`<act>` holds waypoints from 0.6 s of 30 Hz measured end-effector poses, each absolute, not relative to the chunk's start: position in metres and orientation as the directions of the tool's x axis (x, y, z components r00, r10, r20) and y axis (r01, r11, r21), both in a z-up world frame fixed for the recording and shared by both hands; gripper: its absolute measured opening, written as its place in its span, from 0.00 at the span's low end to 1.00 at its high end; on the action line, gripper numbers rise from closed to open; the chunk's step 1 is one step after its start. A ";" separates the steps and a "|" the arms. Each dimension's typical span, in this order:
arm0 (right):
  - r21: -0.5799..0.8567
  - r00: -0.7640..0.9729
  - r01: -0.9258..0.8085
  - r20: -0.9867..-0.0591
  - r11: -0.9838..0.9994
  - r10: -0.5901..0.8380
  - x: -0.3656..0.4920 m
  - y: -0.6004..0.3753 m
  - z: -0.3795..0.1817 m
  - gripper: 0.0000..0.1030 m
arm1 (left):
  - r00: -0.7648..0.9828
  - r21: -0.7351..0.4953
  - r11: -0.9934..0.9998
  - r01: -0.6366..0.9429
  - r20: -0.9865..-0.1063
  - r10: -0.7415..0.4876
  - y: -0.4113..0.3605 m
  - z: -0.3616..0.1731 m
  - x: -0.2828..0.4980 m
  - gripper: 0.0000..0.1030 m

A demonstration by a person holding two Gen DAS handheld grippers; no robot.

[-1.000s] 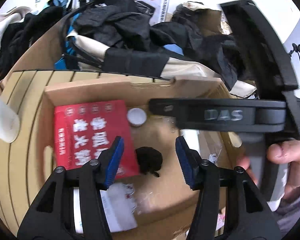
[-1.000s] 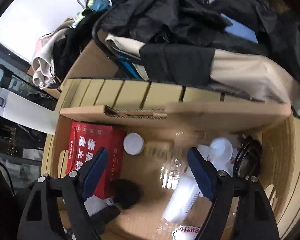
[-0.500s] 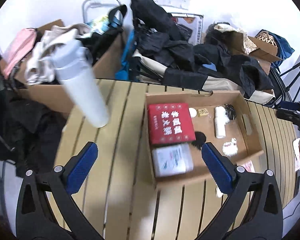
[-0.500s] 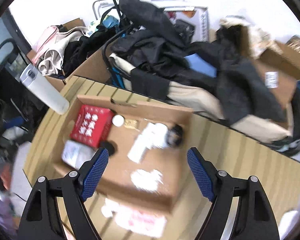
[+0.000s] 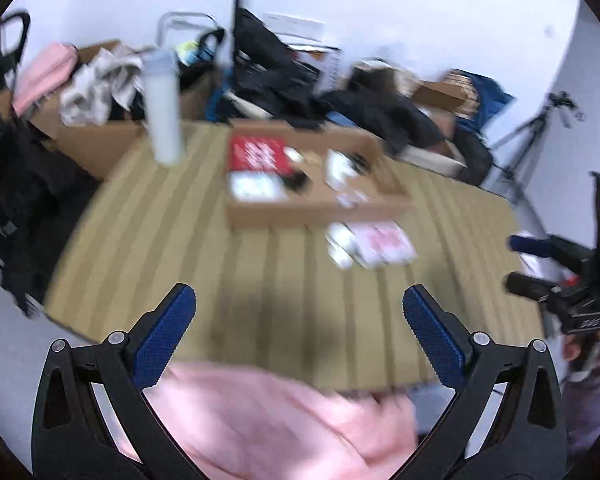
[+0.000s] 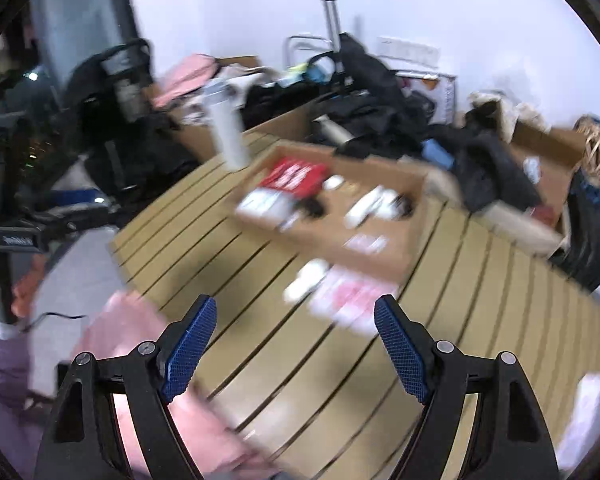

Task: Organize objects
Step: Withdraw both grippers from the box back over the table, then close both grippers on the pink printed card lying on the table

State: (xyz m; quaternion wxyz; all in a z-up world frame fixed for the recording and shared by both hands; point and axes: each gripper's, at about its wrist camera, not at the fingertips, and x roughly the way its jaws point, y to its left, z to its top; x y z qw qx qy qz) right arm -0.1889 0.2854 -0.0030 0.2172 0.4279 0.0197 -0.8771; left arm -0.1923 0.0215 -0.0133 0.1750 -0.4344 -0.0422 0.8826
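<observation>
Between the wide-open, empty blue-padded jaws of the left gripper (image 5: 299, 332) and right gripper (image 6: 295, 346), a shallow cardboard box (image 5: 320, 210) on the slatted wooden table (image 5: 204, 240) holds most items; white and pink packets (image 5: 370, 242) just outside it remain, seemingly unsorted.

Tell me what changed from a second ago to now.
Both tongs pulled back from inside the cardboard box; the whole slatted table now shows. The left tongs have just been opening wide, nothing between them. The right tongs stayed open and empty. The red packet, white bottle and white tumbler kept their places.
</observation>
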 end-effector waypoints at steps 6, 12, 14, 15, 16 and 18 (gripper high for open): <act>0.203 -0.526 0.275 -0.787 -0.940 -0.324 -0.138 0.284 -0.061 0.82 | -0.495 -0.212 -0.924 -0.317 -0.794 0.352 0.053 -0.047 -0.167 1.00; 0.158 -0.530 0.268 -0.800 -0.950 -0.282 -0.154 0.281 -0.074 0.82 | -0.484 -0.262 -0.914 -0.309 -0.784 0.388 0.065 -0.059 -0.182 1.00; 0.193 -0.522 0.260 -0.796 -0.946 -0.306 -0.162 0.286 -0.081 0.81 | -0.467 -0.280 -0.908 -0.313 -0.787 0.403 0.072 -0.068 -0.192 1.00; 0.209 -0.518 0.250 -0.796 -0.946 -0.313 -0.169 0.288 -0.089 0.81 | -0.464 -0.281 -0.903 -0.326 -0.784 0.412 0.078 -0.073 -0.199 1.00; 0.226 -0.513 0.236 -0.797 -0.945 -0.319 -0.174 0.291 -0.096 0.81 | -0.460 -0.287 -0.893 -0.347 -0.778 0.429 0.088 -0.078 -0.209 0.99; 0.239 -0.500 0.186 -0.812 -0.953 -0.301 -0.194 0.302 -0.116 0.79 | -0.447 -0.301 -0.880 -0.368 -0.773 0.451 0.105 -0.088 -0.229 0.94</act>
